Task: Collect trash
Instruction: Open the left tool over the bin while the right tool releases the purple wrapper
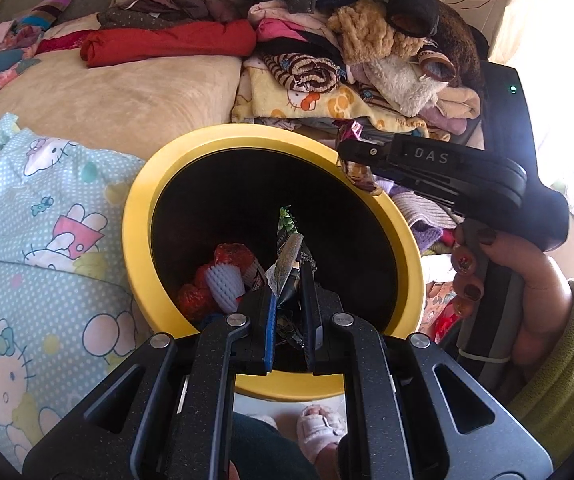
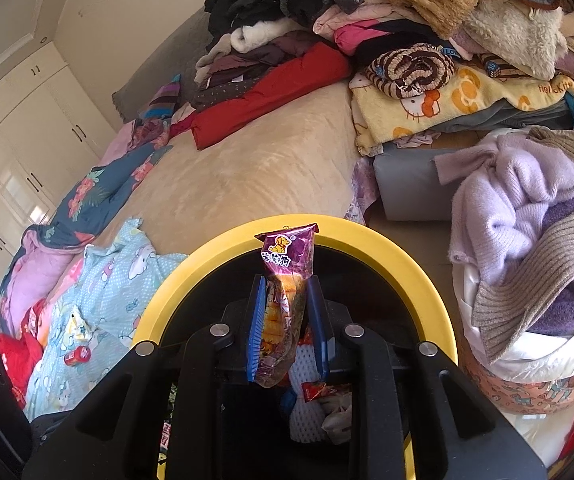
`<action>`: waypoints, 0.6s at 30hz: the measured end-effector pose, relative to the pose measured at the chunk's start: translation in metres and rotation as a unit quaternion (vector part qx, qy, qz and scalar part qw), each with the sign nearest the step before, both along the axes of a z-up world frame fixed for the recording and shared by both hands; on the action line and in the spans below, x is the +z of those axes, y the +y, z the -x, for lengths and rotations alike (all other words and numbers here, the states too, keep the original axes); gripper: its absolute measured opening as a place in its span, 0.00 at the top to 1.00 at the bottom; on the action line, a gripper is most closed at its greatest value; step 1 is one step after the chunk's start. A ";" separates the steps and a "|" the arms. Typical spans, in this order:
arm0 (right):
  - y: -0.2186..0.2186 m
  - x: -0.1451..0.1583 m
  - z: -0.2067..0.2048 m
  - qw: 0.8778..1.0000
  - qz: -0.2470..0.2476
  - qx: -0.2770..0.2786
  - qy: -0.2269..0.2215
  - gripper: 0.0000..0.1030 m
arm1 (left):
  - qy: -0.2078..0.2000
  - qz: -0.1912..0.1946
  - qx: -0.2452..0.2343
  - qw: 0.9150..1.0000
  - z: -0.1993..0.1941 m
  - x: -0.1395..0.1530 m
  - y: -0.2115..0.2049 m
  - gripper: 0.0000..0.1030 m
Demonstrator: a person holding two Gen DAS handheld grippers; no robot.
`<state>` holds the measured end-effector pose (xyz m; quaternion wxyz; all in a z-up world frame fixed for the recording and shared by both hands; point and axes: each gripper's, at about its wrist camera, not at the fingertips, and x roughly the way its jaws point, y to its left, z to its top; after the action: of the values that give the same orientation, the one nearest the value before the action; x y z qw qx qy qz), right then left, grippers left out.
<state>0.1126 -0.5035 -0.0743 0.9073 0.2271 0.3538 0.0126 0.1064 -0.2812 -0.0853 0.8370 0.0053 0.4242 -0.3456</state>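
Black linkage arms fill the bottom of each wrist view, and between them the fingers carry trash over a yellow-rimmed bin. On the left, the left gripper has its fingers pressed nearly together on a dark wrapper with a green tip, whose long axis runs straight out along the fingers and already points down into the bin's black mouth, above red and white net scraps at the bottom. Further right in that view, the right gripper reaches in from the side over the far rim, held by a hand in a green sleeve; its body bears the raised letters "DAS". In its own view, the right gripper has its blue fingers a little apart and pressed on a purple snack bag, which stands upright along the fingers with its top reaching the bin rim. That bag shows a yellow cartoon dog and a line of yellow characters I cannot read with certainty. The yellow blanket on the bed behind reads "Hello Kitty". Both pieces hang over the opening, so letting go should drop each inside; the left wrapper sits deeper in the mouth and looks the safer to go first, while the bag nearer the rim could catch on it.
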 end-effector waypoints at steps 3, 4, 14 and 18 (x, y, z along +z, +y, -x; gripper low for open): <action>-0.001 -0.002 -0.002 1.000 -0.002 -0.001 0.003 0.79 | 0.003 -0.003 0.001 1.000 -0.004 -0.003 -0.002 0.94; -0.002 -0.003 -0.001 1.000 -0.003 -0.001 0.003 0.79 | 0.004 -0.004 0.001 1.000 -0.004 -0.003 -0.003 0.94; -0.002 -0.005 -0.002 1.000 -0.008 -0.004 0.008 0.60 | -0.012 -0.014 0.008 1.000 -0.010 -0.001 -0.004 0.62; -0.002 -0.003 -0.001 1.000 -0.010 -0.005 0.001 0.55 | -0.016 -0.009 0.020 1.000 -0.011 0.002 0.004 0.28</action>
<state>0.1134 -0.5056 -0.0769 0.9046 0.2375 0.3539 0.0114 0.1171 -0.2769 -0.0832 0.8506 0.0095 0.4136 -0.3246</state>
